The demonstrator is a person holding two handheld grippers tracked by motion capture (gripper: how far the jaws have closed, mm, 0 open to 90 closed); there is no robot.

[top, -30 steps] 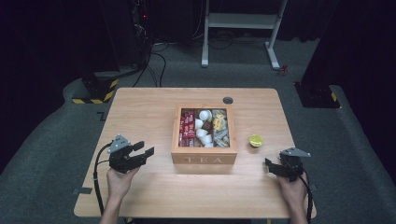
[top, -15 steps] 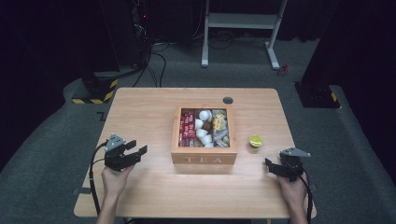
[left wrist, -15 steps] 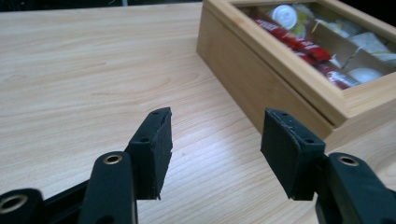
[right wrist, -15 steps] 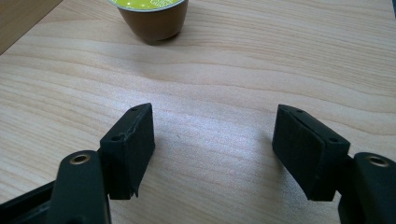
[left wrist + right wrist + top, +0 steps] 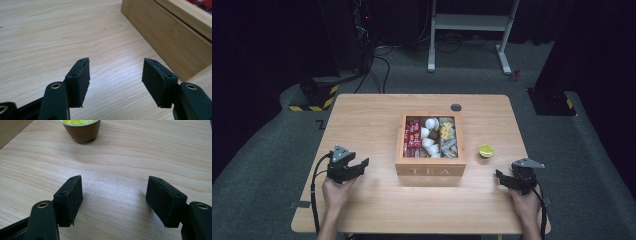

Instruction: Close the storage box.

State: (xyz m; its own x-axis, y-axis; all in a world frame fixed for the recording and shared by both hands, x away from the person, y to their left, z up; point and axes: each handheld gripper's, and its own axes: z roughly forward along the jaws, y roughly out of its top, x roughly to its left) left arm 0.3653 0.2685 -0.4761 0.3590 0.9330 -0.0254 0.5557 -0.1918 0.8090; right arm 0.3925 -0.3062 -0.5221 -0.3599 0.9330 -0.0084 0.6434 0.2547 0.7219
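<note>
A person sat at the near edge of a light wooden table [image 5: 362,120], forearms entering from the bottom of the high view, each hand gripping a black two-jaw gripper. The left hand [image 5: 335,190] rested low over the table's near left part, wrist straight, holding the left gripper [image 5: 360,166] angled forward and toward the middle. Its jaws stood well apart and had just been opening, with nothing between them but bare wood. In the left gripper view the left gripper [image 5: 115,72] pointed at the near left corner of a wooden tea box [image 5: 172,37], which stood near it but not touching.

The tea box [image 5: 430,169] sat in the middle of the table, open at the top, marked TEA on its front, and divided into compartments holding red packets, white pods and yellowish sachets.

The right hand [image 5: 523,202] lay near the table's front right corner, holding the right gripper [image 5: 503,178] level and turned toward the box. Its jaws were also parted and gripped nothing. In the right gripper view the right gripper [image 5: 114,191] faced a small brown capsule [image 5: 81,128] with a yellow-green lid, standing upright ahead of it and apart from it. From above, the capsule [image 5: 485,150] stood just right of the box
</note>
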